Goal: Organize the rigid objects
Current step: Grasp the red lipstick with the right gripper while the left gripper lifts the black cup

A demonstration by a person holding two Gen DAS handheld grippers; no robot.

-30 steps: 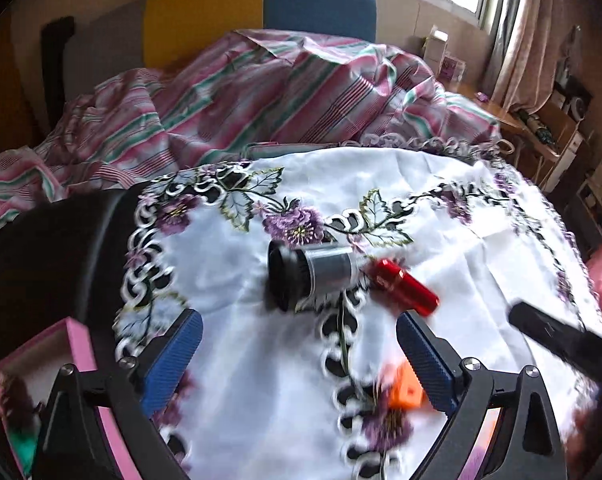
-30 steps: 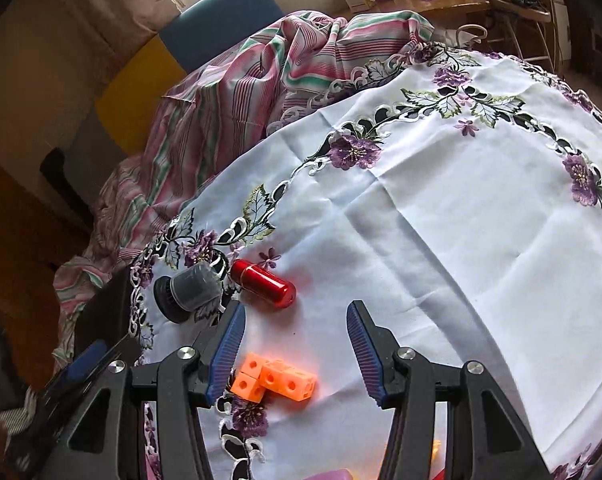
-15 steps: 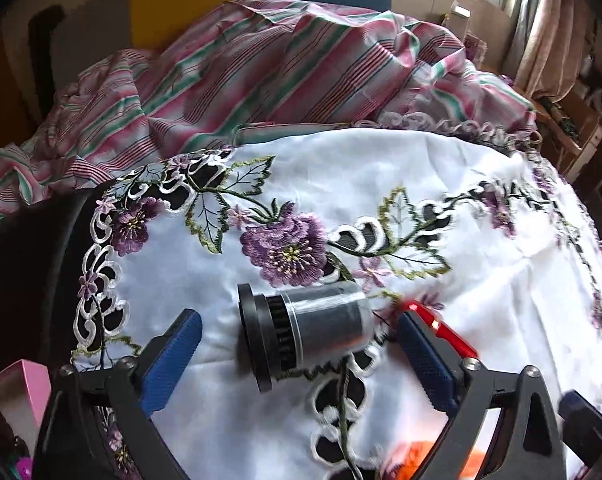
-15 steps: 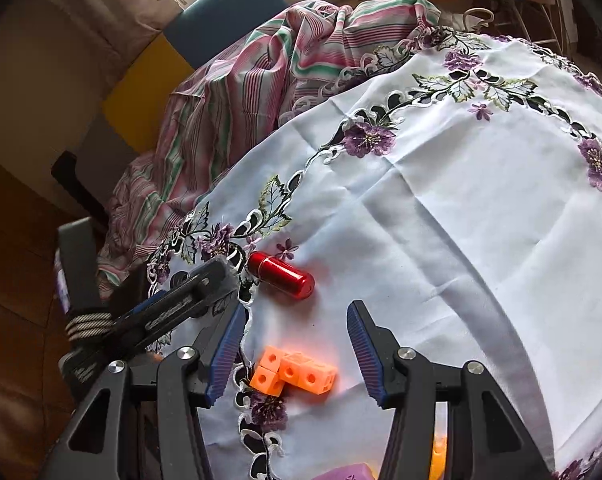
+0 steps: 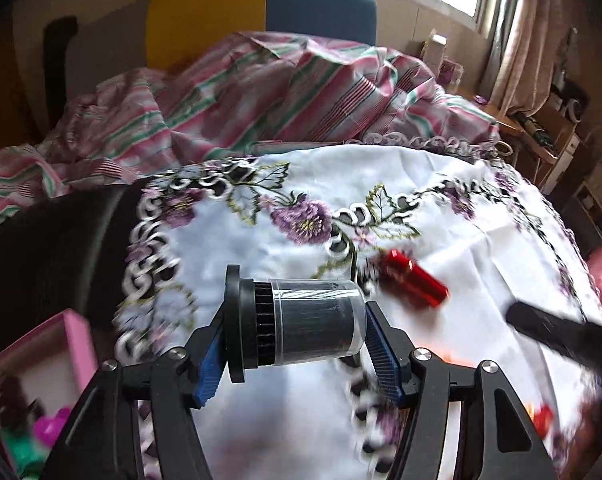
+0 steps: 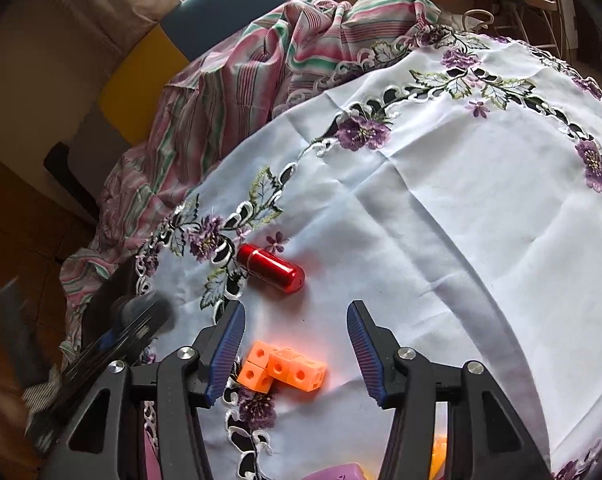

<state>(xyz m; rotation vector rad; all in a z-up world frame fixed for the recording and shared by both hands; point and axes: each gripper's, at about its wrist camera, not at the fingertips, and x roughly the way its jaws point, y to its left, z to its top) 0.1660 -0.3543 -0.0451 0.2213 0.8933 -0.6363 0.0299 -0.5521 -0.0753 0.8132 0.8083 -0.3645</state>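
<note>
My left gripper [image 5: 297, 350] is shut on a black cylinder with a clear cap [image 5: 301, 322], held lying sideways above the white embroidered tablecloth [image 5: 461, 248]. A red metal capsule [image 5: 413, 282] lies on the cloth just right of it and also shows in the right wrist view [image 6: 271, 268]. My right gripper [image 6: 297, 354] is open and empty, hovering over orange linked cubes [image 6: 285, 372] that lie between its fingers. The left gripper with the cylinder appears blurred at the left of the right wrist view [image 6: 141, 320].
A pink box [image 5: 41, 376] with small toys stands at the lower left, by the black table edge [image 5: 61, 248]. A striped cloth [image 5: 261, 96] lies heaped behind the table. Shelves and clutter stand at the far right [image 5: 557, 132].
My left gripper moved in on the black cylinder, closed on it and lifted it off the cloth. The right gripper stayed open over the orange cubes.
</note>
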